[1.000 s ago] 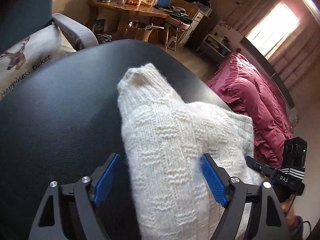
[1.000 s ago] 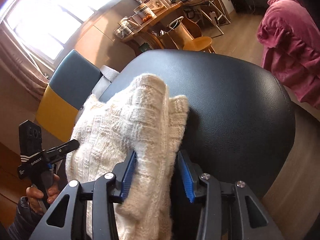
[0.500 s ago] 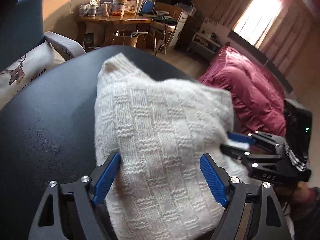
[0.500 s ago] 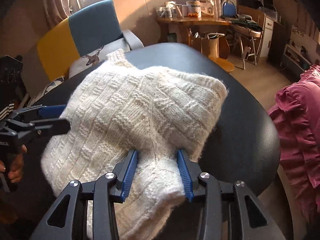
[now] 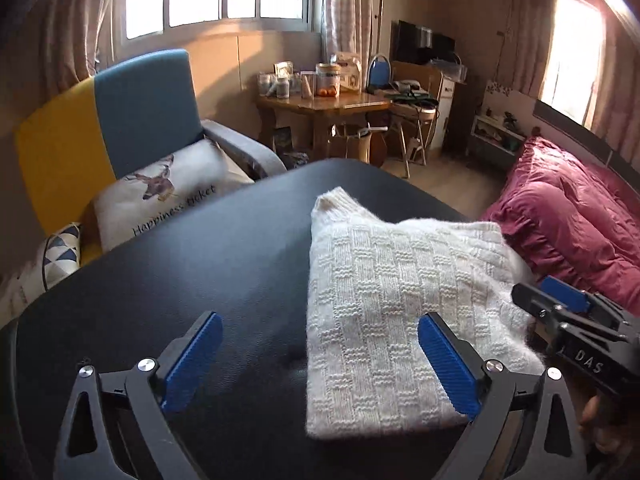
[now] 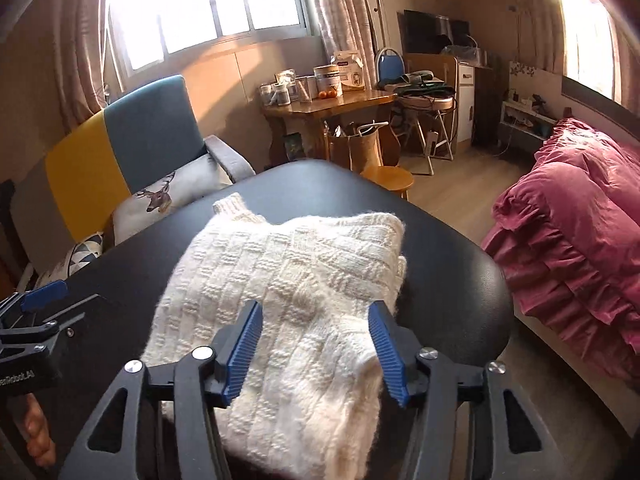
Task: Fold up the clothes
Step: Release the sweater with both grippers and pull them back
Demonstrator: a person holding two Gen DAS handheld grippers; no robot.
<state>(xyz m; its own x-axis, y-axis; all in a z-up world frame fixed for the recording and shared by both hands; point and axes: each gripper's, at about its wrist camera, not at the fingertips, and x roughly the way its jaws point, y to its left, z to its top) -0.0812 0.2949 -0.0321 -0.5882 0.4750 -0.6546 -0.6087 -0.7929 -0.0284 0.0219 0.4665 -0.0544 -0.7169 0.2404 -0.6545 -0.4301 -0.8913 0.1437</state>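
A yellow-and-blue armchair (image 5: 120, 120) with a deer-print cushion (image 5: 168, 196) was seen beside a cluttered wooden table (image 6: 328, 106); a crimson ruffled bedspread (image 6: 572, 232) was draped nearby.

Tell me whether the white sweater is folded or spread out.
Folded: the white sweater lies as a compact layered rectangle on the black table, one cuff poking out at the far corner.

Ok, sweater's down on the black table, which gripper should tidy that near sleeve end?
Right, probably. The right gripper stands open directly over the sweater, its fingers straddling the near sleeve end. The left gripper is open too, but its left finger hangs over bare table.
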